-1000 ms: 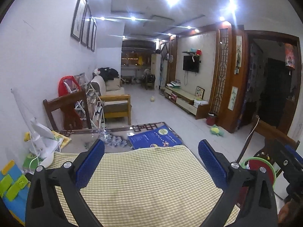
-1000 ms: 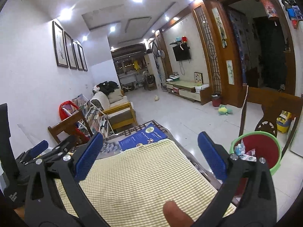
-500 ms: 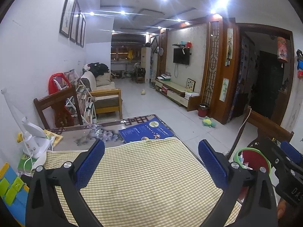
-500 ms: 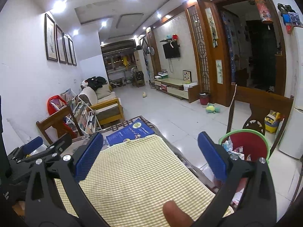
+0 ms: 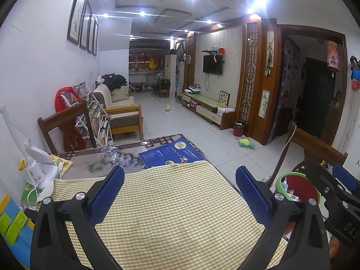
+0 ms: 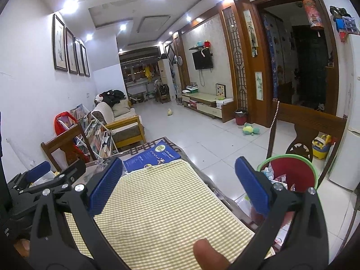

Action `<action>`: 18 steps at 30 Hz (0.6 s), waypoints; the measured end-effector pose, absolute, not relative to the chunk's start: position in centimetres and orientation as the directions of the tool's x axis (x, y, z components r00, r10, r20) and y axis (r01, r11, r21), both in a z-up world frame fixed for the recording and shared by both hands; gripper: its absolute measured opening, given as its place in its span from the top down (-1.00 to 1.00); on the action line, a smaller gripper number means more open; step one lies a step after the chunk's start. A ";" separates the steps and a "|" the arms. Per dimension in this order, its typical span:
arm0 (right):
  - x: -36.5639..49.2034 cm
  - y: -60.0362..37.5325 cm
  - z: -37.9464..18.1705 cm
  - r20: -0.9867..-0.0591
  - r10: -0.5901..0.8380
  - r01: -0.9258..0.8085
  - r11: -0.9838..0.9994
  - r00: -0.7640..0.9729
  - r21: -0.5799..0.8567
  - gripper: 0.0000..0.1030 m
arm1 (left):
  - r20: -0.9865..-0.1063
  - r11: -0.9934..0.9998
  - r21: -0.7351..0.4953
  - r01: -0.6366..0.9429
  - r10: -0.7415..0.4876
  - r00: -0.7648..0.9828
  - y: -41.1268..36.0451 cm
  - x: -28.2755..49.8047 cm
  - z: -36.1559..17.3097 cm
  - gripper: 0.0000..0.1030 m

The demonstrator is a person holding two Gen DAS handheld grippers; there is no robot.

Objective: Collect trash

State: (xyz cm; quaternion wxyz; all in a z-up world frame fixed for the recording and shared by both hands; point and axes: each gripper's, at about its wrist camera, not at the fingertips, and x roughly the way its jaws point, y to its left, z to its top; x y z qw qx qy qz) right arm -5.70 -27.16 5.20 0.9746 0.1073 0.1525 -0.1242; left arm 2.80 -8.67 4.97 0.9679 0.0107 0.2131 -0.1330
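Both grippers held wide and empty above the checked mat, trash bin off the table's right edge

The left gripper (image 5: 178, 193), black-framed with blue ribbed pads, hangs over the yellow-and-white checked cloth mat (image 5: 175, 213) with its jaws spread wide and nothing between them. The right gripper (image 6: 178, 184), of the same build, is likewise wide apart and empty above the same mat (image 6: 162, 207); a fingertip (image 6: 205, 253) shows at the bottom edge of its view.

The red trash bin with a green rim (image 6: 292, 173) stands on the white tiled floor just beside the table's right edge, in front of a dark wooden chair (image 6: 308, 130). Crumpled wrappers and a clear plastic piece lie inside it (image 6: 275, 177). In the left wrist view the bin (image 5: 299, 186) is partly hidden behind the right gripper's body.

Beyond the mat, a blue printed booklet (image 5: 171, 155) lies flat on the glass-topped table with a floral pattern (image 5: 108, 159), its near edge touching the mat. A white desk lamp (image 5: 38, 171) stands at the table's left side, near the wall. A green plush toy (image 5: 245, 141) lies on the floor well apart from the table
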 end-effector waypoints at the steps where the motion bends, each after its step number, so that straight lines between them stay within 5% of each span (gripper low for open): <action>1: -5.7 -27.2 5.2 -0.324 -0.210 0.276 0.946 0.922 0.171 -0.91 | -0.415 0.964 -0.038 0.263 -0.255 0.873 -8.6 2.8 5.0 -0.85; 18: -5.7 -28.1 4.3 -0.352 -0.202 0.271 0.949 0.914 0.160 -0.91 | -0.432 0.965 -0.045 0.258 -0.251 0.866 -8.9 2.4 4.5 -0.85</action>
